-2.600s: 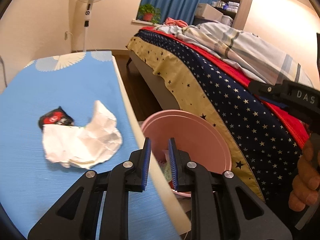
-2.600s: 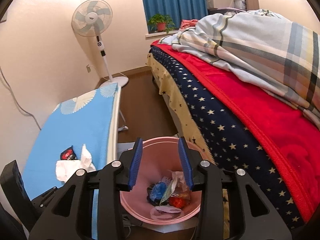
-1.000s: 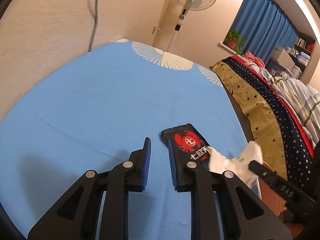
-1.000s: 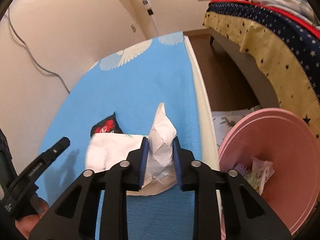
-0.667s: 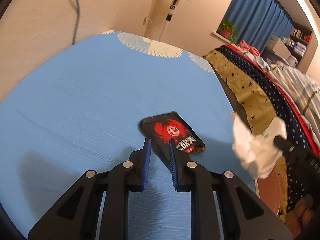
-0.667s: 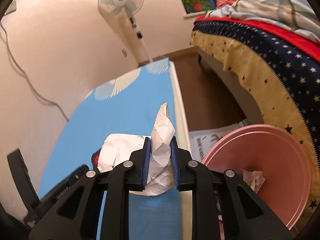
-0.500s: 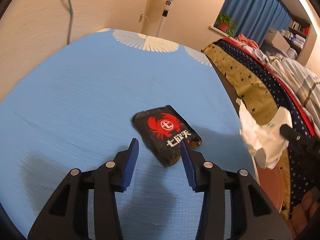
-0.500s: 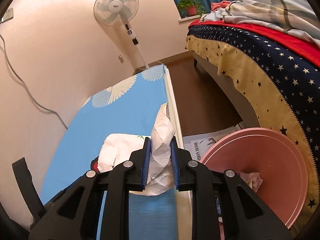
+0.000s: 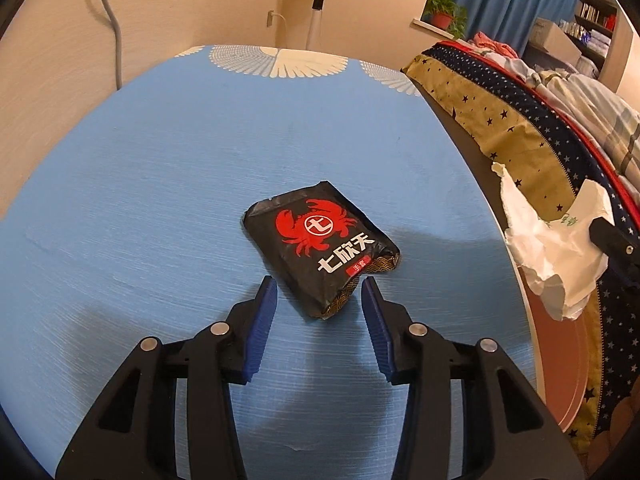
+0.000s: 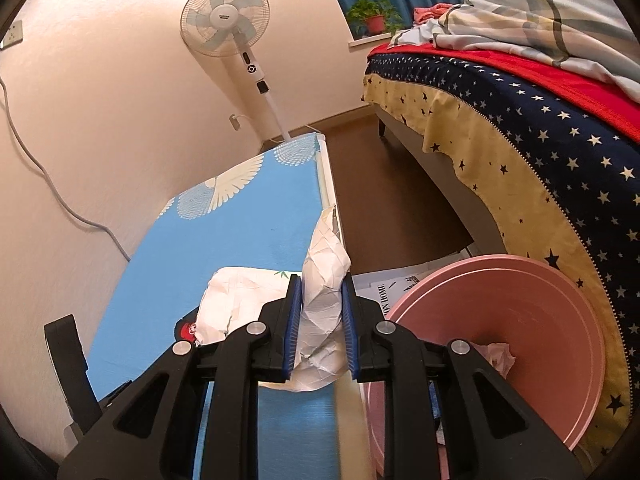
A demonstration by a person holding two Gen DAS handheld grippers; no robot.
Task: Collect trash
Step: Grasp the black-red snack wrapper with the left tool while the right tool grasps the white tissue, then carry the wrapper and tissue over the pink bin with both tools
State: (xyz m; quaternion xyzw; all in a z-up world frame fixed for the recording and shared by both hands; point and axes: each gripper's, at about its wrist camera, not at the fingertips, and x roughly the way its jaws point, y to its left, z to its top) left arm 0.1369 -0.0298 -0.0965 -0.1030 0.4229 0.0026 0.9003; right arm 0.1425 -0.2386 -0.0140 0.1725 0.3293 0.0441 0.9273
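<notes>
A black snack packet (image 9: 320, 240) with a red crab lies flat on the blue-covered table (image 9: 160, 184). My left gripper (image 9: 319, 306) is open, its jaws either side of the packet's near corner. My right gripper (image 10: 319, 316) is shut on a crumpled white paper (image 10: 322, 280) and holds it lifted above the table's right edge. That paper also shows in the left wrist view (image 9: 552, 240). A pink bin (image 10: 520, 332) with trash inside stands on the floor to the right. A corner of the packet (image 10: 186, 330) peeks out under the paper.
A bed (image 10: 540, 128) with a starred cover runs along the right. A standing fan (image 10: 224, 36) is behind the table. Printed paper (image 10: 384, 288) lies on the floor by the bin. A wall (image 9: 60, 40) borders the table's left side.
My right gripper closed on the white paper and lifted it off the table toward the bin. My left gripper moved over to the black packet and opened around its near corner.
</notes>
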